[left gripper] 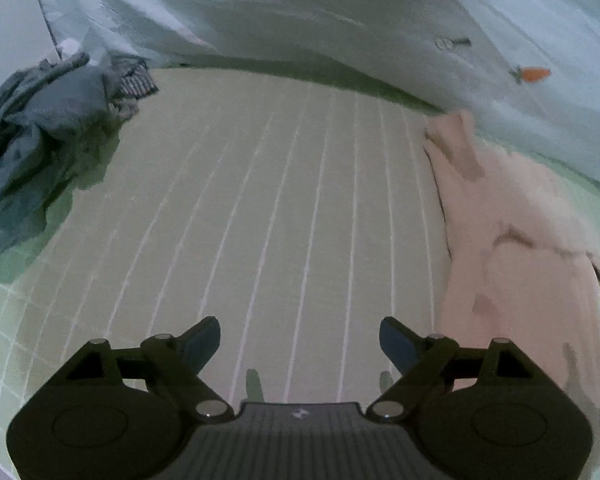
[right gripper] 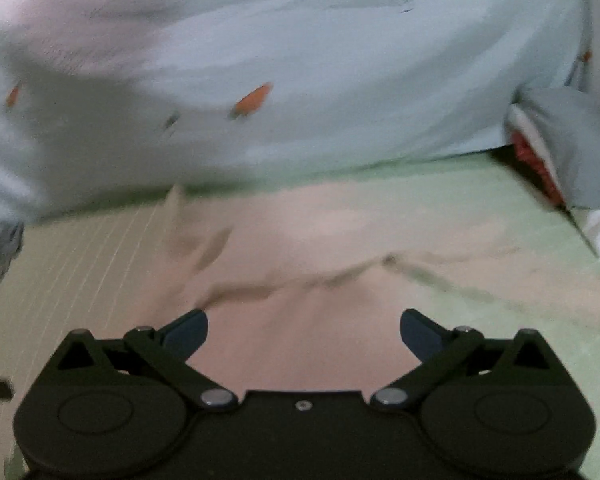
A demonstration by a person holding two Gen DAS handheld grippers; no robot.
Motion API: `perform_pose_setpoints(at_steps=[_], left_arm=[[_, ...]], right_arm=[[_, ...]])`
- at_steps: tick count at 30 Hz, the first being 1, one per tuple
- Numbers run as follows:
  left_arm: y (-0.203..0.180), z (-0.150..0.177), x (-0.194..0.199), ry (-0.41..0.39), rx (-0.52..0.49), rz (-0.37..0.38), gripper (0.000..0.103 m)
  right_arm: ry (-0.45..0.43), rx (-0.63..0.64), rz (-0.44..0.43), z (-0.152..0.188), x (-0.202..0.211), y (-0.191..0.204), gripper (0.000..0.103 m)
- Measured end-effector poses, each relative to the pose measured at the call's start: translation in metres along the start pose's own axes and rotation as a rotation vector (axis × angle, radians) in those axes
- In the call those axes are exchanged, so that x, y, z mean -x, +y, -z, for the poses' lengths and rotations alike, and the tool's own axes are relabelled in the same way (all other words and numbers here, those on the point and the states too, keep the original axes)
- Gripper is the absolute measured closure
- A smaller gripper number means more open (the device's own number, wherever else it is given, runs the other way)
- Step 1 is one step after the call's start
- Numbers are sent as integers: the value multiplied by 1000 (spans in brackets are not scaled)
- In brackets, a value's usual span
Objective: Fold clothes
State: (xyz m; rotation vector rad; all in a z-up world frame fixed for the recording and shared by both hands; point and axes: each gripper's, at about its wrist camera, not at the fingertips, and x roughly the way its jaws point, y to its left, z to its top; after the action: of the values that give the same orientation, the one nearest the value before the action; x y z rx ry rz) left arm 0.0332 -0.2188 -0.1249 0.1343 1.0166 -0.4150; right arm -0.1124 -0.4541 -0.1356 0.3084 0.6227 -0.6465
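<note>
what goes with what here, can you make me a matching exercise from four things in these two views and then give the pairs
Things:
1. pink garment
2. blue-grey clothes heap
3. pale quilt with orange spots
4. left gripper

States:
A. crumpled at the left edge
B. open, nothing between the fingers
C. bunched along the far side
D. lying spread on the bed, under the right gripper

Pairs: 1-D, 2-A, 3-C, 4-B

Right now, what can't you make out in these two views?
- Pink garment: right wrist view is motion-blurred, so its folds and edges are unclear; left wrist view cuts it off at the right edge.
- Grey-blue clothes pile: cut off by the left edge, pieces indistinguishable.
- Pale patterned bedding: extent runs out of frame.
</note>
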Motion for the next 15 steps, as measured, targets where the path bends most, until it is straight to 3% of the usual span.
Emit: perform_pose_setpoints(at_steps=[8,15], left_arm=[[32,41,8,35,-82,51,16],[54,63,16,57,-130,75,15]], right_arm=[[127,81,-21,65,33,82,0],[153,156,-51,90,50,134,2]])
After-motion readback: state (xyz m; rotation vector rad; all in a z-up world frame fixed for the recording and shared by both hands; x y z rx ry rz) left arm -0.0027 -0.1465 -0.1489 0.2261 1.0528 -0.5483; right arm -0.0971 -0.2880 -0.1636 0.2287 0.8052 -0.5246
